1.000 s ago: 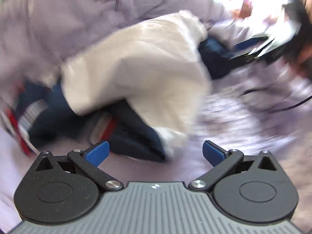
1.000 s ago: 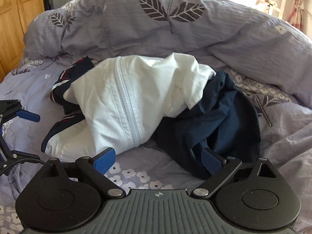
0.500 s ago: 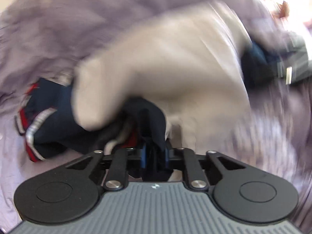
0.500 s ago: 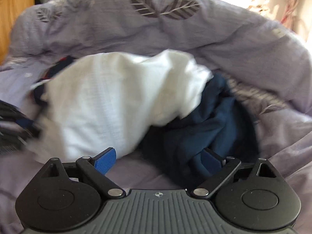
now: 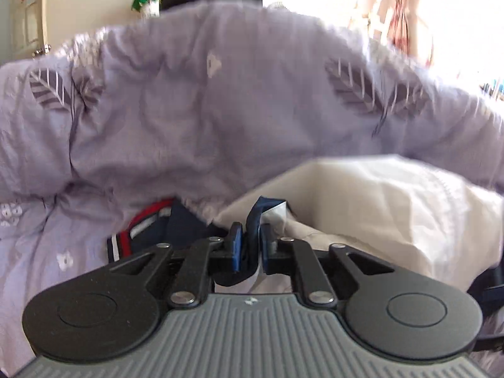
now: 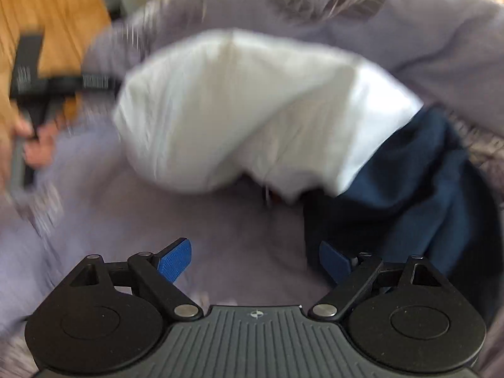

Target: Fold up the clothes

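Note:
A white zip jacket with navy lining and red-white striped trim lies bunched on the bed, partly over a dark navy garment. My left gripper is shut on a navy edge of the jacket and holds it up off the bed; the white body hangs to its right. The striped trim shows to its left. My right gripper is open and empty, low over the sheet in front of the pile, its right finger close to the navy garment. The left gripper also shows in the right wrist view.
A bulky lilac duvet with leaf print is heaped behind the clothes. The lilac flowered sheet lies under my right gripper. A wooden wardrobe stands at the left, a bright window with curtain at the back right.
My left gripper went from open to shut on the jacket's navy edge and lifted it up. The white jacket has risen and shifted. My right gripper stayed open and moved lower and closer.

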{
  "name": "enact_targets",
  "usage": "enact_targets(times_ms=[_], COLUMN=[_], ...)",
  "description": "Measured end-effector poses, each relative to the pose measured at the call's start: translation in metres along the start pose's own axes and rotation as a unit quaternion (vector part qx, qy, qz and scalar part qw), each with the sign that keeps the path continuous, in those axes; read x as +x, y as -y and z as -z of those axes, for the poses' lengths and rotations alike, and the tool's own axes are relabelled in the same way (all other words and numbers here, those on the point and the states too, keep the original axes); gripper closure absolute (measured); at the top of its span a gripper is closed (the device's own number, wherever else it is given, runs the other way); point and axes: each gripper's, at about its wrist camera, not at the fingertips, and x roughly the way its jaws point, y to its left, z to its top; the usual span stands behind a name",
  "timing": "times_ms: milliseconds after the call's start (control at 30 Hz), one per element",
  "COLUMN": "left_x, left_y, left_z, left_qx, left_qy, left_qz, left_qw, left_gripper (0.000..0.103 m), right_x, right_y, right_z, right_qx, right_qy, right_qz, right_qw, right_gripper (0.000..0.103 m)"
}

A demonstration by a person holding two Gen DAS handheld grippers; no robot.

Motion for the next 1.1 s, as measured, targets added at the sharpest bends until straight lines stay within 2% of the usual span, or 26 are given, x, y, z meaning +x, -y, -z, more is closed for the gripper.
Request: enact_targets(times_ms=[67, 133, 167, 200, 233, 267, 300, 333, 400, 467, 500, 533, 567, 600, 633, 700, 733, 767, 800, 833, 900, 933, 1033, 1100], left_x=[0.021, 0.042, 0.052, 0.056, 0.057, 0.053, 0.043, 0.027, -0.018, -0.069, -0.09, -0.104, -0.111, -0.11, -0.102, -0.076, -0.064, -0.057, -0.052, -0.048, -0.041, -0.039, -0.037, -0.041], left_y=[0.002, 0.002, 0.002, 0.002, 0.002, 0.001, 0.0, -0.004, -0.018, -0.038, -0.048, -0.058, -0.067, -0.075, -0.082, -0.093, -0.097, -0.1, -0.101, -0.101, -0.099, -0.097, -0.093, -0.085], left_z=[0.023, 0.042, 0.049, 0.052, 0.052, 0.048, 0.041, 0.032, 0.014, 0.0, -0.005, -0.01, -0.015, -0.02, -0.024, -0.025, -0.02, -0.011, 0.003, 0.02, 0.054, 0.07, 0.103, 0.116], left_qx=[0.002, -0.013, -0.028, -0.042, -0.055, -0.064, -0.071, -0.079, -0.083, -0.086, -0.084, -0.08, -0.079, -0.08, -0.078, -0.078, -0.076, -0.069, -0.061, -0.051, -0.032, -0.025, -0.018, -0.008], left_qy=[-0.04, -0.076, -0.094, -0.105, -0.112, -0.113, -0.105, -0.087, -0.037, 0.017, 0.041, 0.057, 0.066, 0.074, 0.075, 0.034, 0.005, -0.02, -0.039, -0.056, -0.087, -0.101, -0.13, -0.148], left_qz=[-0.017, -0.011, 0.001, 0.012, 0.023, 0.034, 0.042, 0.051, 0.074, 0.069, 0.058, 0.037, 0.01, -0.016, -0.047, -0.111, -0.114, -0.092, -0.062, -0.035, 0.001, 0.003, 0.047, 0.104], left_qw=[0.9991, 0.997, 0.9951, 0.9935, 0.9919, 0.991, 0.991, 0.9918, 0.9931, 0.9938, 0.994, 0.9945, 0.9946, 0.994, 0.993, 0.9901, 0.9905, 0.9931, 0.9954, 0.9965, 0.9957, 0.9946, 0.9902, 0.9835], left_gripper=[0.032, 0.017, 0.023, 0.034, 0.056, 0.084, 0.086, 0.094, 0.095, 0.092, 0.086, 0.056, 0.036, 0.033, 0.034, 0.035, 0.035, 0.034, 0.033, 0.032, 0.028, 0.028, 0.027, 0.026], right_x=[0.021, 0.027, 0.028, 0.028, 0.024, 0.015, 0.006, -0.006, -0.046, -0.087, -0.105, -0.119, -0.126, -0.13, -0.124, -0.098, -0.082, -0.069, -0.059, -0.054, -0.051, -0.051, -0.05, -0.044], right_y=[-0.003, 0.009, 0.016, 0.022, 0.023, 0.02, 0.018, 0.013, 0.002, 0.004, 0.006, 0.007, 0.007, 0.006, 0.005, 0.003, 0.002, 0.0, -0.003, -0.007, -0.014, -0.013, -0.001, 0.012], right_z=[0.0, -0.009, -0.015, -0.023, -0.031, -0.038, -0.044, -0.052, -0.063, -0.072, -0.078, -0.084, -0.093, -0.101, -0.106, -0.111, -0.108, -0.102, -0.092, -0.083, -0.062, -0.052, -0.028, -0.015], right_qx=[0.008, 0.059, 0.08, 0.099, 0.111, 0.12, 0.129, 0.131, 0.132, 0.172, 0.188, 0.194, 0.189, 0.177, 0.157, 0.124, 0.117, 0.101, 0.078, 0.058, 0.018, 0.007, 0.019, 0.038], right_qy=[0.015, 0.056, 0.072, 0.083, 0.09, 0.102, 0.113, 0.126, 0.158, 0.176, 0.182, 0.183, 0.179, 0.175, 0.166, 0.126, 0.095, 0.062, 0.039, 0.026, 0.014, 0.01, -0.021, -0.074], right_qz=[0.064, 0.083, 0.084, 0.088, 0.086, 0.071, 0.056, 0.042, 0.006, -0.062, -0.096, -0.108, -0.088, -0.053, 0.001, 0.093, 0.107, 0.101, 0.091, 0.084, 0.064, 0.051, -0.011, -0.083], right_qw=[0.998, 0.993, 0.991, 0.988, 0.986, 0.985, 0.984, 0.982, 0.978, 0.967, 0.96, 0.958, 0.961, 0.967, 0.974, 0.98, 0.983, 0.988, 0.992, 0.994, 0.998, 0.999, 1.0, 0.993], right_gripper=[0.015, 0.016, 0.021, 0.052, 0.074, 0.097, 0.097, 0.097, 0.097, 0.096, 0.094, 0.091, 0.089, 0.084, 0.079, 0.058, 0.058, 0.055, 0.043, 0.029, 0.019, 0.019, 0.019, 0.018])
